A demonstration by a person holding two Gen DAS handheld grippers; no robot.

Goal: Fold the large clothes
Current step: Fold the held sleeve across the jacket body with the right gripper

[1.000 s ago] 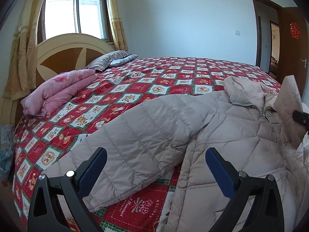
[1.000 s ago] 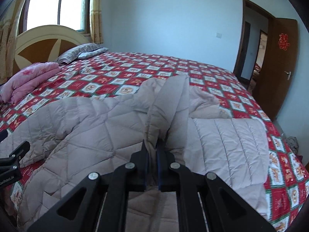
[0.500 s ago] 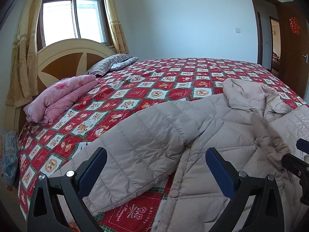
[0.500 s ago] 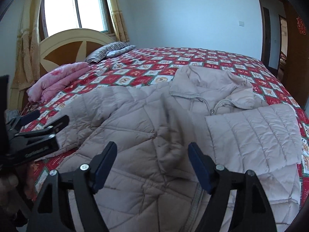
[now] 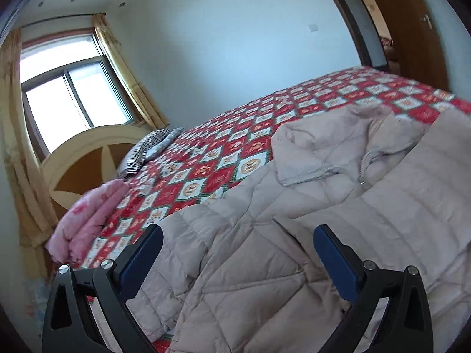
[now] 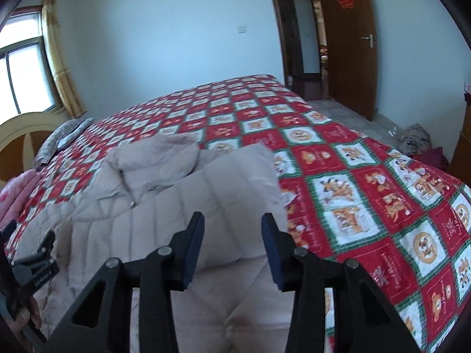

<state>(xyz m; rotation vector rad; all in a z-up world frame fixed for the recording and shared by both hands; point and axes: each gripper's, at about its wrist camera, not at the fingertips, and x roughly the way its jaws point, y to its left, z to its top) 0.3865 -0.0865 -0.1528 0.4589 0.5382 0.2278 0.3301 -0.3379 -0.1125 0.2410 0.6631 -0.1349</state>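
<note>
Jacket: a beige quilted jacket (image 5: 294, 235) is lying spread on the bed, filling the lower centre and right of the left wrist view and the lower left of the right wrist view.
Bed: the red and white checked bedspread (image 6: 353, 176) is lying bare around the jacket's upper and right sides.
Sleeve: one sleeve (image 6: 235, 182) is lying folded in over the front of the jacket, a flat panel at the centre of the right wrist view.
Collar: the collar (image 5: 323, 153) is sitting bunched and open at the upper right of the left wrist view, zip partly undone.
Left tongs: the left gripper (image 5: 238, 259) is hovering over the jacket at the bottom of the frame, jaws wide apart, nothing between them.
Right tongs: the right gripper (image 6: 232, 247) is hovering above the folded sleeve, jaws closing with only air between them, no cloth pinched.
Done so far: one sleeve looks folded inward.
Left to do: judging by the spread, the other side probably needs folding in, then the body doubled over.
Other things: pink bedding (image 5: 88, 217) is lying at the left edge.
</note>
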